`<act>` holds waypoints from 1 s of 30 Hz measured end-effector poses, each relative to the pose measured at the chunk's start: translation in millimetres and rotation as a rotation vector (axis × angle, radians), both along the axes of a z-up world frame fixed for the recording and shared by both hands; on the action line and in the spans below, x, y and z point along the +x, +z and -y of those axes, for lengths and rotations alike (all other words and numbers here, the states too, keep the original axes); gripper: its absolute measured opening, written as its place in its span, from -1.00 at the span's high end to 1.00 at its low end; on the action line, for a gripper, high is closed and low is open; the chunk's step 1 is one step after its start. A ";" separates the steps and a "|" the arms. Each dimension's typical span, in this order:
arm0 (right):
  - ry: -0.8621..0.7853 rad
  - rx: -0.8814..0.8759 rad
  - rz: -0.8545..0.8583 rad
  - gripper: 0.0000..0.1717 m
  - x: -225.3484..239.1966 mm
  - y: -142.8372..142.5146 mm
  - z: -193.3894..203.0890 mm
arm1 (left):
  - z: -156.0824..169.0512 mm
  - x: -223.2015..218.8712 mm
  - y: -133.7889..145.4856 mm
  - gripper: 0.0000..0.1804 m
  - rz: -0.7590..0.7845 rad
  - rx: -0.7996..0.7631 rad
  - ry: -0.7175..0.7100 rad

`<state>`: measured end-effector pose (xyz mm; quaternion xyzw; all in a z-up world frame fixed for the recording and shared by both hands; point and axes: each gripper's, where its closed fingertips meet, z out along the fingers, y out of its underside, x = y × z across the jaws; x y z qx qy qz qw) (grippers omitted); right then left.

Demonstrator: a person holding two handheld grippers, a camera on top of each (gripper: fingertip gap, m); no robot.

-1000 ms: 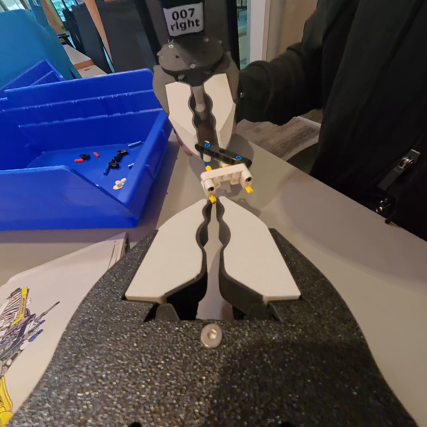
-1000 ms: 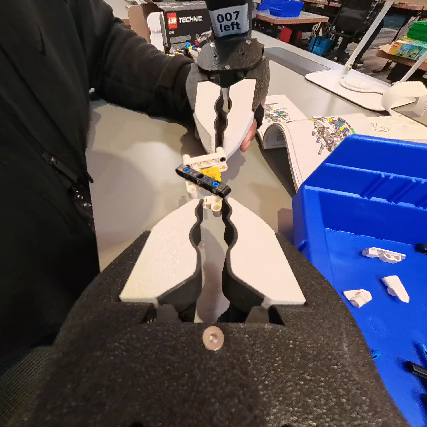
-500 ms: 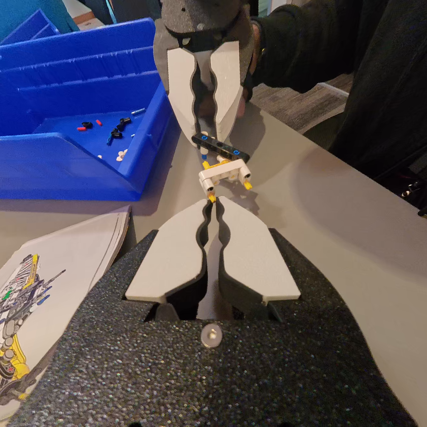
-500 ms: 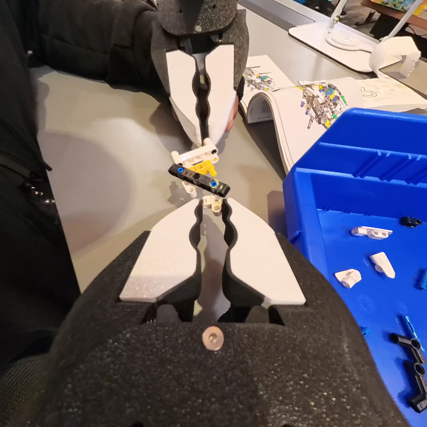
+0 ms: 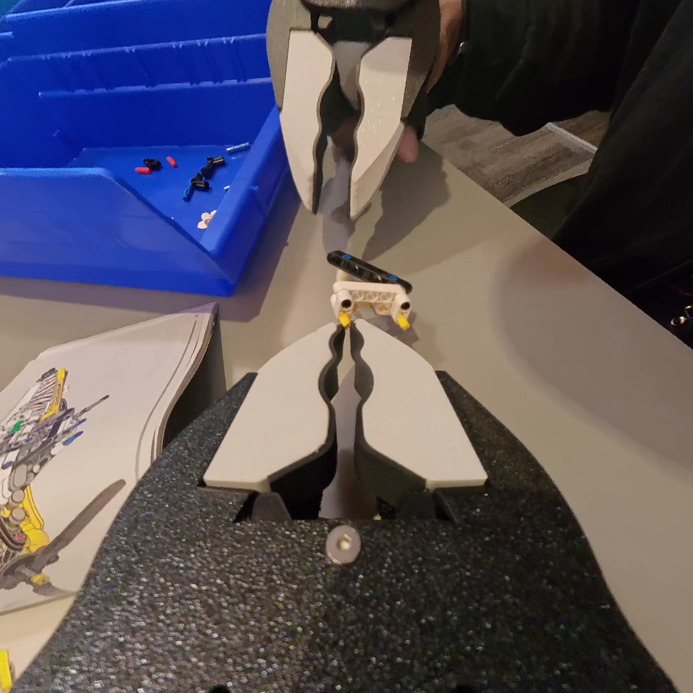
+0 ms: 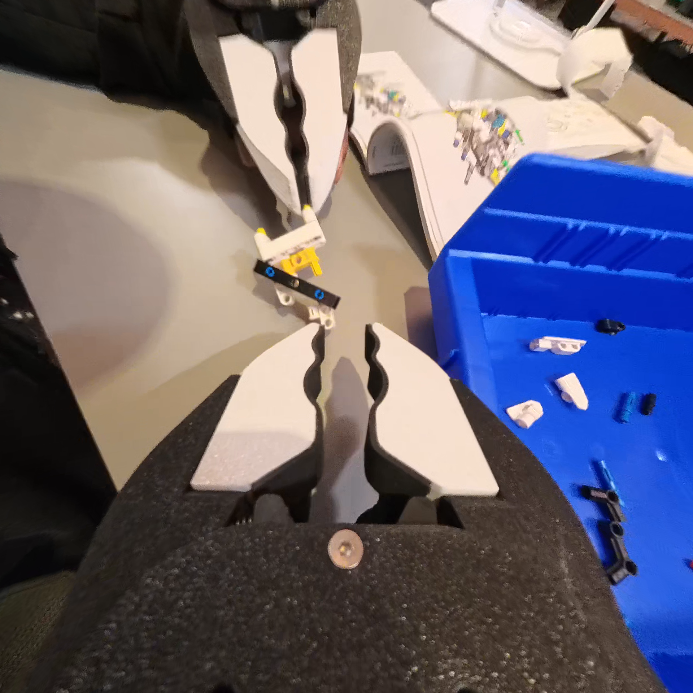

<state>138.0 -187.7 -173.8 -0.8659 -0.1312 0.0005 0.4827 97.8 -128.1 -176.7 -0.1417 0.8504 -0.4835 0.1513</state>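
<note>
Our left gripper [image 5: 345, 327] pinches a yellow pin [image 5: 343, 319] on the small brick assembly [image 5: 369, 290], held just ahead of its tips. Our right gripper [image 6: 345, 327] gapes, holding nothing, the assembly just beyond its left tip. It looks light, rigid, likely to pivot; grip the white frame. Grey table [image 5: 525, 356] below, blue bin [image 6: 562, 300] to our right gripper's right.
</note>
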 end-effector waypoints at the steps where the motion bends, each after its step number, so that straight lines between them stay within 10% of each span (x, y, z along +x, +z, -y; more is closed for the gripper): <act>1: 0.005 0.029 -0.015 0.76 -1.9 7.3 -0.6 | -1.3 0.1 -0.6 0.95 -0.001 0.004 0.012; 17: 0.260 -0.162 -0.341 0.71 -64.4 -9.6 -48.4 | 8.3 -19.1 3.8 0.95 0.253 0.100 -0.080; 30: 0.171 -0.119 -0.292 0.78 -56.7 -8.9 -52.9 | 9.5 -18.8 4.8 0.86 0.121 0.004 -0.052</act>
